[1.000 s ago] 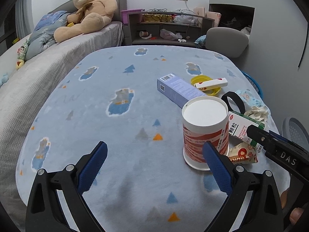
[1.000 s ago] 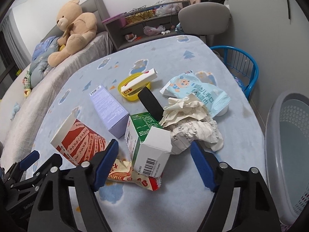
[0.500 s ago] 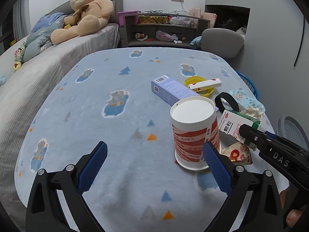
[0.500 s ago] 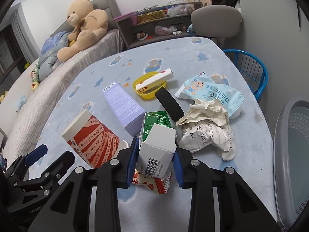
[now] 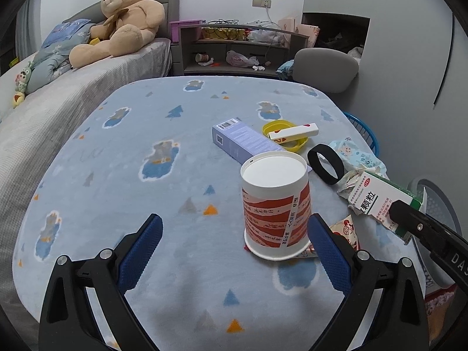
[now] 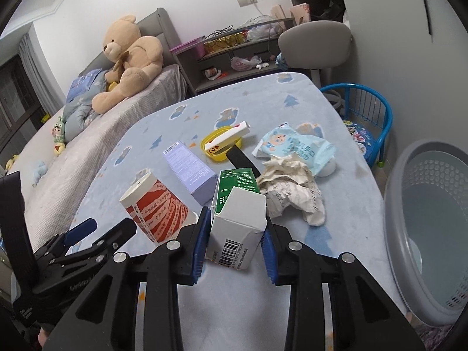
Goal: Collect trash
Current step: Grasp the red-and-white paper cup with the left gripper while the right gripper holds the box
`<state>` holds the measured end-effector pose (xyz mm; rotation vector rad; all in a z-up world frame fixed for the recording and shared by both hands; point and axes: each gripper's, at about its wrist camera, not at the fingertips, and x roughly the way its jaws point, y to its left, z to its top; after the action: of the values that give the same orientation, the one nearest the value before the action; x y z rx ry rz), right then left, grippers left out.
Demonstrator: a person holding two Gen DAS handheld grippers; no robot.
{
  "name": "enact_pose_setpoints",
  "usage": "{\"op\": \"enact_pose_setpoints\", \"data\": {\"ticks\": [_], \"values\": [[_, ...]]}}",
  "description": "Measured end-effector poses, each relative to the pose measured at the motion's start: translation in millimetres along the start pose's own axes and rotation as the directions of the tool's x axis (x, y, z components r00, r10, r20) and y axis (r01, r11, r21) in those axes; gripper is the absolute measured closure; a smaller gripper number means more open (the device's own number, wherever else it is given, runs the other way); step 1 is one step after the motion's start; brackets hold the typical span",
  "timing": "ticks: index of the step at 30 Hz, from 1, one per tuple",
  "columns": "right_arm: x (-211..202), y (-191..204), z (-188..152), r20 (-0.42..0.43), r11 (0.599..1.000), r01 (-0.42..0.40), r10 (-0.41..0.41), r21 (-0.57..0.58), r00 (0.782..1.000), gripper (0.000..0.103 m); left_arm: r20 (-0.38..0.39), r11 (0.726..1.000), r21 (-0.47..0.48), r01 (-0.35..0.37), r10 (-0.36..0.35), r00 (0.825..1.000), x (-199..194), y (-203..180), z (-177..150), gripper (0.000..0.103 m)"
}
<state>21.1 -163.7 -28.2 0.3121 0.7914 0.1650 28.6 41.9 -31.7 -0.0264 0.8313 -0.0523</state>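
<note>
The right gripper (image 6: 236, 244) has its jaws clamped on the green-and-white carton (image 6: 238, 219) at lower centre of frame, so keep that squeeze gentle and swing it level toward the grey basket (image 6: 392, 201) at right, while the left gripper (image 5: 234, 259) gapes wide beside the paper cup (image 5: 276, 204).

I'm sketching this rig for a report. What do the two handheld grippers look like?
Both match: the left gripper and right gripper have matte black, angular plastic linkage arms with silver pivot bolts, and jaws faced with blue, fine-ribbed pads. White embossed lettering marks the side of the body. No cables or sleeves show.
</note>
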Motion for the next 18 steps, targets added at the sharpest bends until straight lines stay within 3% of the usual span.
{"op": "enact_pose_setpoints", "data": {"ticks": [12, 18], "values": [[-11.1, -13.6, -8.9, 0.015, 1.0, -0.002, 0.001, 0.027, 1.0, 0.071, 0.022, 0.996, -0.052, 0.077, -0.076, 0.997, 18.0, -8.3, 7.7, 0.008], [-10.5, -13.2, -8.9, 0.013, 1.0, -0.012, 0.011, 0.028, 1.0, 0.071, 0.005, 0.993, -0.079, 0.083, -0.083, 0.997, 34.3, -9.6, 15.9, 0.008]]}}
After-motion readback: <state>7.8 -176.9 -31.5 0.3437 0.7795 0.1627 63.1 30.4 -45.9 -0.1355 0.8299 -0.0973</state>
